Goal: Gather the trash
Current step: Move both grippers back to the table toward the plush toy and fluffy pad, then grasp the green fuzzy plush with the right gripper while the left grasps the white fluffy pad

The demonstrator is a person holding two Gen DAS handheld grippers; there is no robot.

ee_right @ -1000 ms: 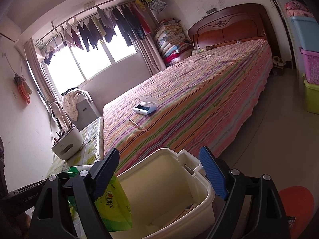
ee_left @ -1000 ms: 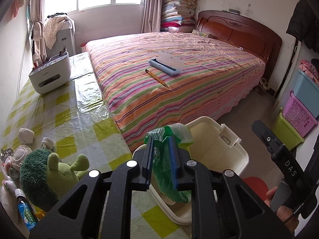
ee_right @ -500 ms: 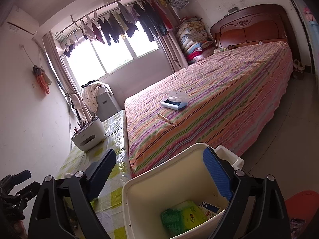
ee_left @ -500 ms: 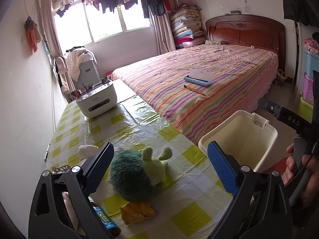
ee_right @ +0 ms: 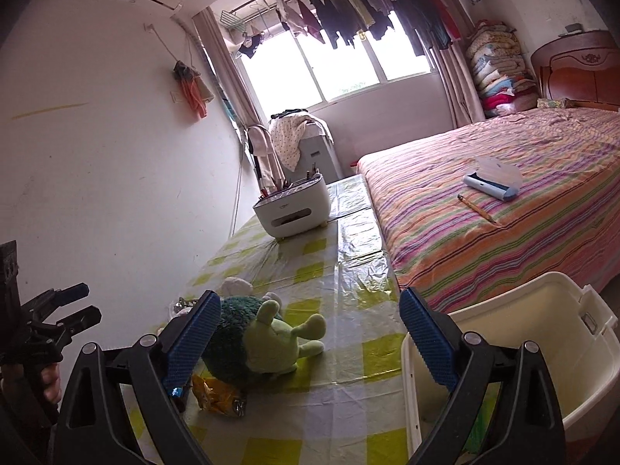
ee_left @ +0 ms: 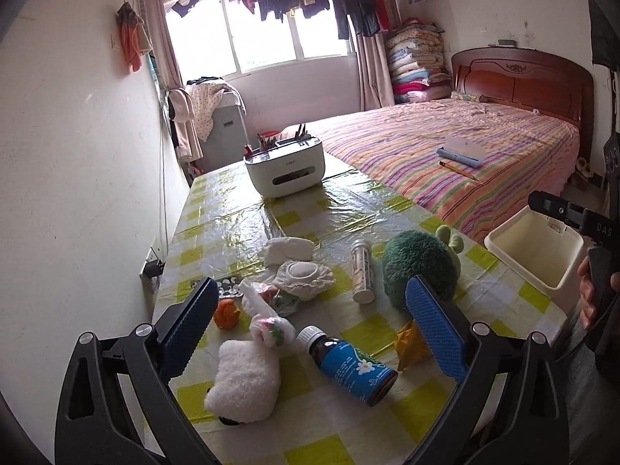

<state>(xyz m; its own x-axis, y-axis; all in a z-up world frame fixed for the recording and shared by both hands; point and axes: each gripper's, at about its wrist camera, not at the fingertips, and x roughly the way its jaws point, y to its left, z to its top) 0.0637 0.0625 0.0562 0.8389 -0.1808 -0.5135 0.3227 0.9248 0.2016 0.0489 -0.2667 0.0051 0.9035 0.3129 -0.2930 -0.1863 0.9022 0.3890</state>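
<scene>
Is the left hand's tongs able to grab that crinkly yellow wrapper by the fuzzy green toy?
Probably yes. The left tongs are open and empty above the table, and the yellow wrapper lies flat just below the right-side pad. The green toy sits close behind it, and the blue bottle lies alongside, so the gap is narrow.

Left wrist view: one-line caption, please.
Open left gripper above cluttered checkered table; blue-labelled bottle, yellow wrapper, white bin.

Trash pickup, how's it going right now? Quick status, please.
Left tongs wide open, empty, above the table clutter. Right tongs opening, nothing between them. Yellow wrapper on the table, beside the green plush toy. Bin at the table edge, unobstructed.
</scene>
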